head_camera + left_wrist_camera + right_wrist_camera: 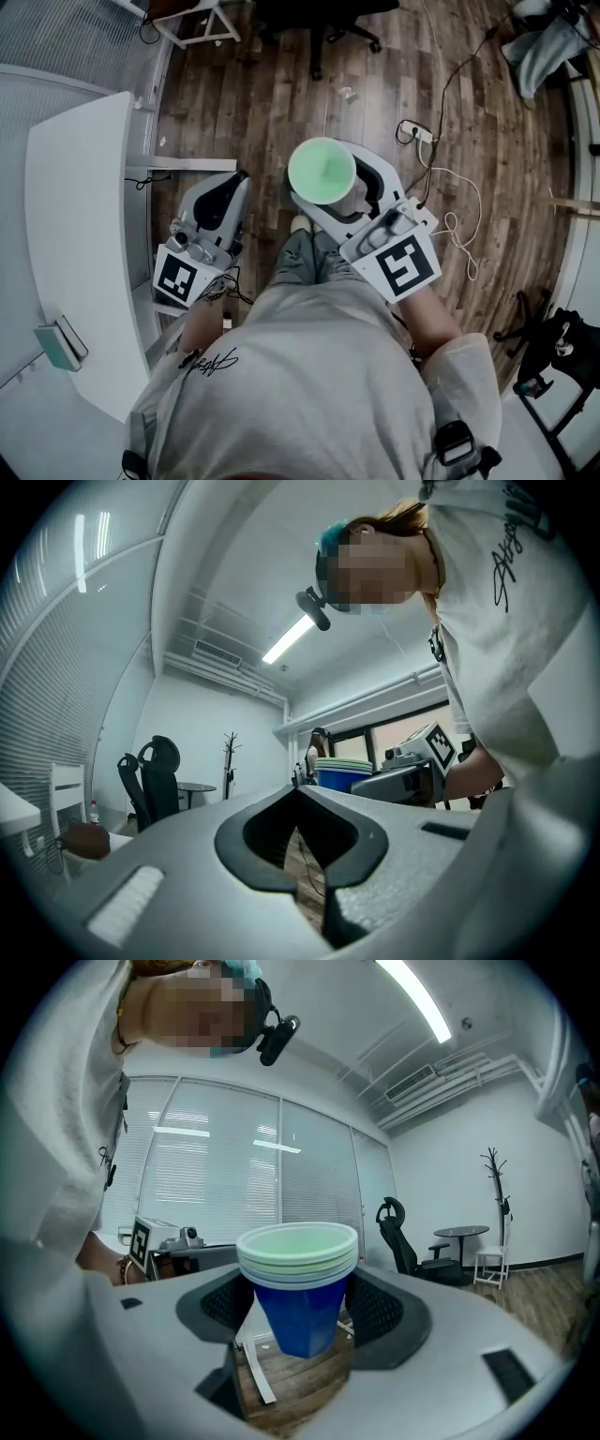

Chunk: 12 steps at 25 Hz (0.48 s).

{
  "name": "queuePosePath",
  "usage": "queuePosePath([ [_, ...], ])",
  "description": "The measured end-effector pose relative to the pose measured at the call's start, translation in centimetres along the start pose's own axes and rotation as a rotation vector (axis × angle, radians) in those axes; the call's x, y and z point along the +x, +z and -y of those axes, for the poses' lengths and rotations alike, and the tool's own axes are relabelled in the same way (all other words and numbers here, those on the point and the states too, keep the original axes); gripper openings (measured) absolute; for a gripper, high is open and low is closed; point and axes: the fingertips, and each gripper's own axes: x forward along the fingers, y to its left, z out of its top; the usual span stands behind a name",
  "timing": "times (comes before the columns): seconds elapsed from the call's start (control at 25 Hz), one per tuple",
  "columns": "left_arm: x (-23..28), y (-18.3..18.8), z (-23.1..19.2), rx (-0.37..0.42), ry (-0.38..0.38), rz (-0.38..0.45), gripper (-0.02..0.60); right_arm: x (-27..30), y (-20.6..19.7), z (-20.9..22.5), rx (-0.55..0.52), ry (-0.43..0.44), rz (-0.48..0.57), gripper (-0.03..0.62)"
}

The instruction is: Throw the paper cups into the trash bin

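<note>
While tight on stacked paper cups (298, 1283) — right hand-held gripper (302, 1321).

The head camera looks steeply down from above onto the left gripper (232, 192), the right gripper (342, 197) and the wooden floor (469, 141) ahead of them. Each gripper camera sits close behind its own jaws, tilted up into the room. Each also catches the other gripper off to its side, and the paper cups (298, 1279) show in all three views

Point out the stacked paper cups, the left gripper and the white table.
stacked paper cups (302, 1309), right gripper view, on the blue side wall
left gripper (298, 799), left gripper view, between its closed jaw tips
white table (75, 234), head view, on its bare top
</note>
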Motion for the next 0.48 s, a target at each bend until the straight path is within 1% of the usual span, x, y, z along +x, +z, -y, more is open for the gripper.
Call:
queuePosePath([
  [0.2,1.1,-0.8,-0.7,-0.017,-0.003,-0.008,-0.006,0.0,-1.6,1.4,0.025,-0.008,-0.008,0.31],
  [0.32,1.5,-1.8,-1.4,-0.032,-0.004,-0.027,-0.006,0.4,-2.8,2.1,0.048,-0.007,-0.025,0.31],
  [0.48,1.4,-3.1,-2.0,-0.047,0.001,-0.03,-0.006,1.1,-4.9,2.0,0.053,0.011,-0.036,0.31],
])
